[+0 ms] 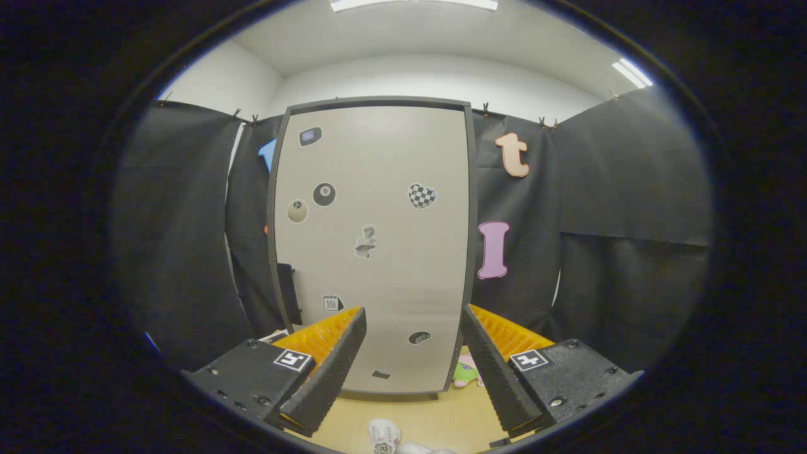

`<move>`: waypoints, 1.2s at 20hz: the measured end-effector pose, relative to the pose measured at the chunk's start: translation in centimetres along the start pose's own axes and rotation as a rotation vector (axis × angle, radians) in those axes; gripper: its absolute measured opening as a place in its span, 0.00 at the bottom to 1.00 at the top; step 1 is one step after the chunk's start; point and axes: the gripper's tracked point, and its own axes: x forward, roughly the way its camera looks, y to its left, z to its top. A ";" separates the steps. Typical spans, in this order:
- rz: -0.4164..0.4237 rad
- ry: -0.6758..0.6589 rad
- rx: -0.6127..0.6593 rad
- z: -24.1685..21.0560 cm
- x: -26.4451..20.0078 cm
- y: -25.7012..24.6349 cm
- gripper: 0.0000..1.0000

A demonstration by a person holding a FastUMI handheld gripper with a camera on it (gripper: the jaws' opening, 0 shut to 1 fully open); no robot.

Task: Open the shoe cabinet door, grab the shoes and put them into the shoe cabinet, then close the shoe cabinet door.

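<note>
The shoe cabinet [378, 189] stands upright just ahead of me, its grey door shut and dotted with several stickers. A dark handle [287, 293] sits low on the door's left edge. My gripper [413, 321] is open, its two black ribbed fingers [334, 366] spread wide in front of the door's lower part, with nothing between them. On the wooden floor below, between the fingers, lies the toe of a white shoe [384, 435] with red stitching, partly cut off from sight.
A small pink and green thing [466, 372] lies on the floor by the cabinet's lower right corner, behind the right finger. Black cloth walls close in on both sides of the cabinet. Wooden floor [435, 416] runs between me and the cabinet.
</note>
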 end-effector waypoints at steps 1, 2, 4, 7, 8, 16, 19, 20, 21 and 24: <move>-0.009 -0.001 0.005 0.0 0.1 -0.2 0.99; -0.012 -0.002 0.008 0.1 0.2 -0.2 0.99; -0.016 -0.004 0.010 0.2 0.3 -0.2 0.99; -0.025 -0.012 -0.005 0.3 0.5 0.0 0.99; -0.025 -0.015 -0.007 0.4 0.5 0.2 0.99; 0.048 -0.008 -0.011 -0.9 3.7 7.1 0.99; 0.095 0.008 -0.020 -2.4 5.8 11.2 0.99; 0.112 0.015 -0.023 -3.0 6.5 12.6 0.99; 0.129 0.023 -0.020 -3.6 7.1 14.0 0.99; 0.176 0.045 -0.018 -4.9 9.6 18.2 0.99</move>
